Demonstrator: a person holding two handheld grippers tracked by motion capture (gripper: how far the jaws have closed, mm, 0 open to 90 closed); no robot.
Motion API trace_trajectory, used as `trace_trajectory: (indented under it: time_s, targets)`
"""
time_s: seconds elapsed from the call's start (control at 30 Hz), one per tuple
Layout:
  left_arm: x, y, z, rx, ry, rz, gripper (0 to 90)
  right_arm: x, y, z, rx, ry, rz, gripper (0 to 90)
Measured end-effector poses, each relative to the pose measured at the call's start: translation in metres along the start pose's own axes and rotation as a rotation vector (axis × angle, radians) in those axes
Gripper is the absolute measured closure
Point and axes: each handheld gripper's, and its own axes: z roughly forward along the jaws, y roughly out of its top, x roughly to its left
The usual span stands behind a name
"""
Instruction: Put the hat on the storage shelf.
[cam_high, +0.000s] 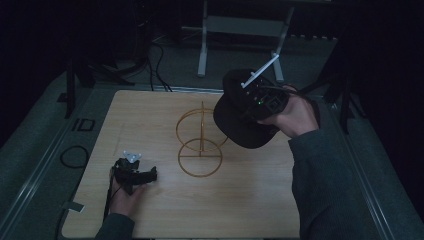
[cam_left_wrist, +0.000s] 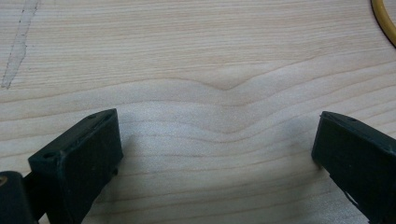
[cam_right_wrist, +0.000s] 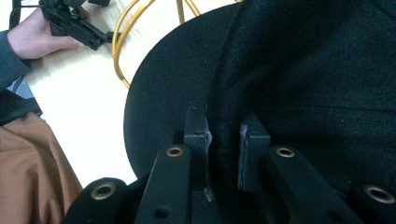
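Black cap held above the wire stand

We saw the right gripper (cam_right_wrist: 223, 140) clenched on a black fabric cap (cam_high: 239, 117), brim out, over the gold wire stand (cam_high: 200, 145); the left gripper (cam_left_wrist: 215, 149) rested released on the table (cam_high: 240, 200).

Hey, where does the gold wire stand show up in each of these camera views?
High view: gold wire stand at table centre, left of the black cap.
Left gripper view: a yellow arc at the top right corner.
Right gripper view: top, behind the cap's brim.
Shared landmark: the wooden tabletop.
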Motion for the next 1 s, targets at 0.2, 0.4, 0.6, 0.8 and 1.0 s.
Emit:
trace_trajectory:
  time_s: [0.2, 0.4, 0.6, 0.8, 1.0]
  targets:
    - [0.0, 0.0, 0.0, 0.0, 0.0, -0.001, 1.2, 0.005, 0.006, 0.001, -0.008, 0.008, -0.011, 78.1]
    - [0.0, 0.0, 0.0, 0.002, -0.002, 0.004, 1.2, 0.009, 0.011, 0.003, -0.006, 0.008, -0.026, 78.0]
    - [0.0, 0.0, 0.0, 0.003, -0.005, 0.007, 1.2, 0.012, 0.015, 0.003, -0.007, 0.01, -0.032, 78.0]
    - [-0.001, 0.0, 0.0, 0.001, -0.004, 0.005, 1.2, 0.015, 0.02, 0.003, -0.015, 0.013, -0.043, 78.0]
    - [-0.001, 0.0, 0.0, 0.001, -0.004, 0.004, 1.2, 0.021, 0.029, 0.004, -0.018, 0.023, -0.06, 77.8]
